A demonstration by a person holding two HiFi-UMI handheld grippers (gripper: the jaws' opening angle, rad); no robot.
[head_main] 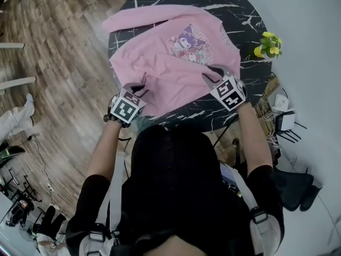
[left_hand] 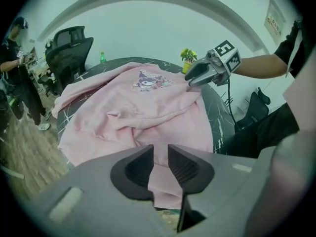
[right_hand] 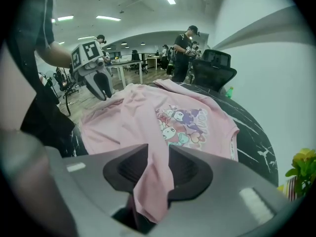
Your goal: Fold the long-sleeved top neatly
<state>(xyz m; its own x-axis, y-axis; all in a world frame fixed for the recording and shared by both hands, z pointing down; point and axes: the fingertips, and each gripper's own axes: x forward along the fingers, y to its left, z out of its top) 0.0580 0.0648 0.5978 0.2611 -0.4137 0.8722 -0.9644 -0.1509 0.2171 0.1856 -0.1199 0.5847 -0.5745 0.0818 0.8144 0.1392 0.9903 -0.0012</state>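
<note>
Head view: the round black table (head_main: 246,21), veined white like marble, curves its near rim just under both grippers. Bare tabletop shows only beyond and outboard of the right gripper (head_main: 212,74), where a small yellow-flowered plant (head_main: 268,44) stands by the edge. Wooden floor (head_main: 53,47) lies open outboard of the left gripper (head_main: 139,88). The pink long-sleeved top (head_main: 170,63), soft and rumpled with a cartoon print, spreads across the table ahead of the jaws. Each gripper's jaws, dark and ribbed inside, stand narrowly apart, clamped on a fold of the near hem. The right holds the thicker bunch.
</note>
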